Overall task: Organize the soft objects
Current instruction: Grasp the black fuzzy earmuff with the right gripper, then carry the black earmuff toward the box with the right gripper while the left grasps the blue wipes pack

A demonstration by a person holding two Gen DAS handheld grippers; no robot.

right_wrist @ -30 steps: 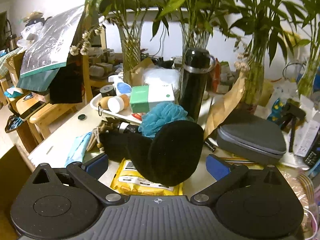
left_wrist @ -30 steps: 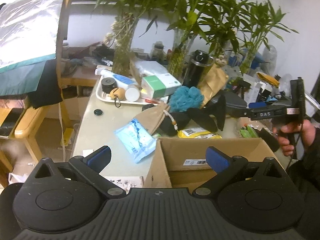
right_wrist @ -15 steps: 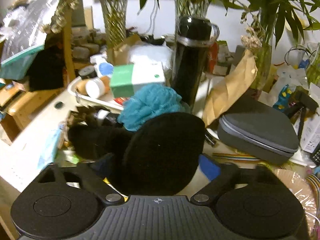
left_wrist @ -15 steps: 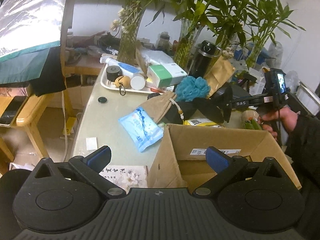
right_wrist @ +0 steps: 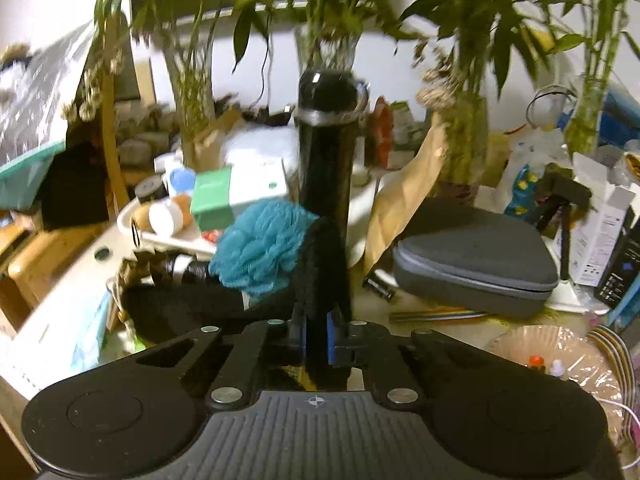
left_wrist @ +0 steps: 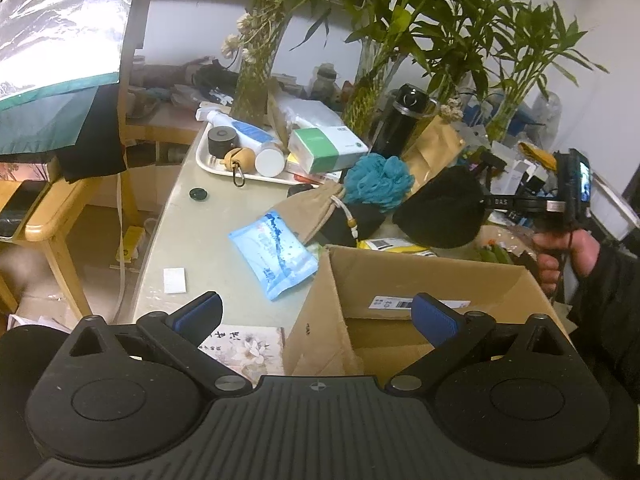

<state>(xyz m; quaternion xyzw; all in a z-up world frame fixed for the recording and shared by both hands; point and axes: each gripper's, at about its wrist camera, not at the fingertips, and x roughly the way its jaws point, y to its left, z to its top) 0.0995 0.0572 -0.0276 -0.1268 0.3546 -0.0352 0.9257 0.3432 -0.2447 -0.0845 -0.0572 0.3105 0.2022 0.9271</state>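
Observation:
My right gripper (right_wrist: pixel 318 332) is closing its jaws on a black fuzzy pad (right_wrist: pixel 324 264); the blue pads pinch it and it stands edge-on between them. From the left wrist view the same black pad (left_wrist: pixel 440 216) hangs at the tip of the right gripper (left_wrist: pixel 484 200), just beyond the open cardboard box (left_wrist: pixel 400 280). A teal mesh sponge (left_wrist: pixel 378 180) lies behind it beside a tan drawstring pouch (left_wrist: pixel 308 212) and a blue wipes pack (left_wrist: pixel 276 256). My left gripper (left_wrist: pixel 316 310) is open over the box's near edge with nothing in it.
A white tray (left_wrist: pixel 208 160) of bottles and a green box sits at the back left. A black flask (right_wrist: pixel 326 140), glass vases with plants and a grey zip case (right_wrist: pixel 472 256) crowd the far side. A person's hand (left_wrist: pixel 568 252) holds the right gripper's handle.
The right gripper's jaws have come together on the black pad, which now shows edge-on instead of broad. The pad has lifted slightly off the pile. The left gripper stays put.

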